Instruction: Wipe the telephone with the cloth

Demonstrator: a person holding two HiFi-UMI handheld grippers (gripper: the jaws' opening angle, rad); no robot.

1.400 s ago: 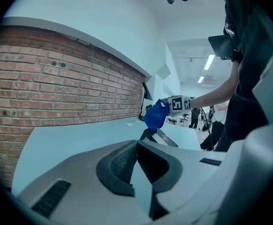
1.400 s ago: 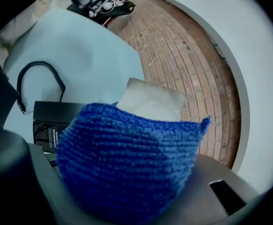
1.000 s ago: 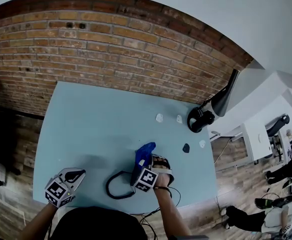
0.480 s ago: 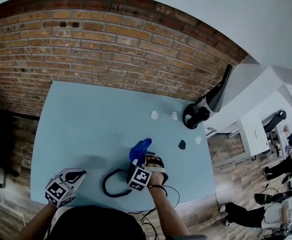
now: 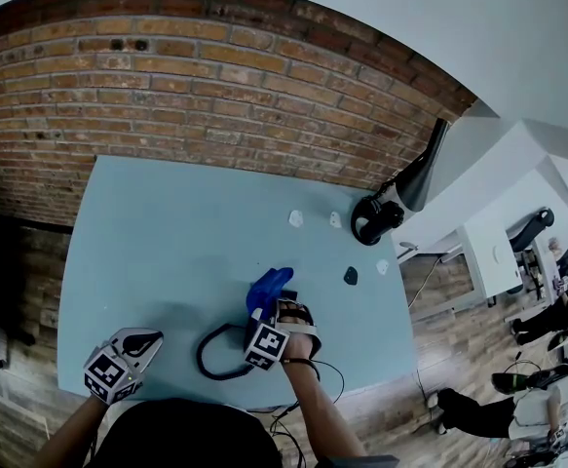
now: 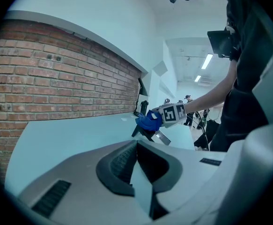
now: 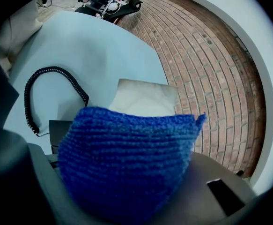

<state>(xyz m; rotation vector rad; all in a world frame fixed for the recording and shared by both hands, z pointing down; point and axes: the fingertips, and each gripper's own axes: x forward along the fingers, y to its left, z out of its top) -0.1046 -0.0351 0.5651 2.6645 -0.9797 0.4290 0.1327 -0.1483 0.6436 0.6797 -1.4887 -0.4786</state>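
My right gripper (image 5: 267, 312) is shut on a blue knitted cloth (image 5: 269, 288) near the table's front middle. The cloth (image 7: 127, 158) fills the right gripper view and hides the fingertips. The dark telephone (image 7: 58, 127) lies just under the cloth, and its black coiled cord (image 5: 215, 355) loops to the left; the cord (image 7: 42, 93) curls over the table. A pale flat shape (image 7: 143, 98) shows beyond the cloth. My left gripper (image 5: 139, 343) rests at the front left corner, shut on nothing (image 6: 137, 144). From there I see the cloth (image 6: 149, 120) pressed onto the telephone (image 6: 160, 137).
The light blue table (image 5: 167, 232) stands against a brick wall (image 5: 215, 86). Small white bits (image 5: 295, 218) and a dark bit (image 5: 350, 276) lie at the back right, by a black lamp base (image 5: 369, 219). People sit on the floor at the right (image 5: 556, 320).
The view has drifted slightly left. My right gripper stays over the telephone with the cloth in it. The left gripper has not moved.
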